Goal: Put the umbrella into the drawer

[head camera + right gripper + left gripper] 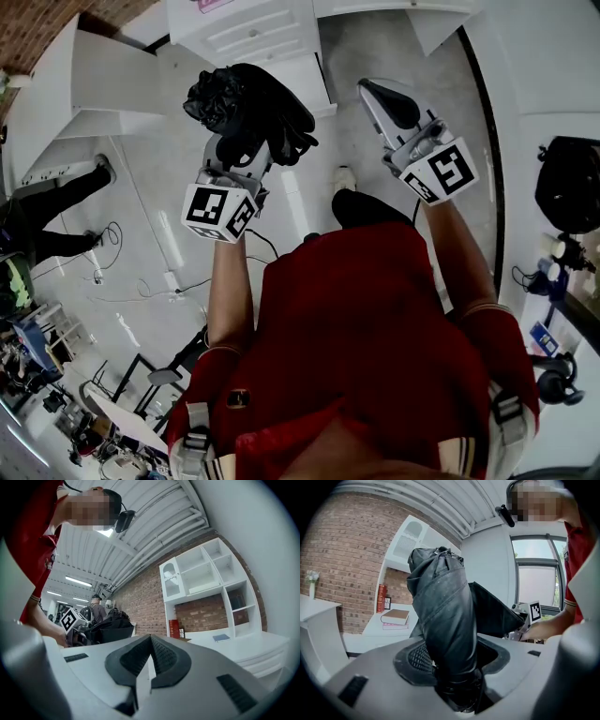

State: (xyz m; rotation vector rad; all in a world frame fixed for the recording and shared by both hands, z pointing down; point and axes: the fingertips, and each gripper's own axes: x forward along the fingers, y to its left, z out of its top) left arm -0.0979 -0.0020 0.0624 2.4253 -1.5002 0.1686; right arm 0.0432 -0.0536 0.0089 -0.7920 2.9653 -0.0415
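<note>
My left gripper (242, 141) is shut on a folded black umbrella (251, 101), whose bunched fabric sticks out past the jaws. In the left gripper view the umbrella (440, 606) stands up between the pads, which clamp its lower end near my left gripper (454, 670). To the right, my right gripper (386, 101) is shut with nothing in it; its pads (161, 656) meet edge to edge. A white drawer unit (255, 30) stands ahead at the top of the head view. I cannot tell whether a drawer is open.
A white desk (94, 84) is at the upper left, with books (396, 617) lying on it. A white shelf unit (206, 583) stands against the brick wall. Another person (56, 216) stands at the left, cables (103, 253) trail on the floor, and a black bag (570, 183) sits at the right.
</note>
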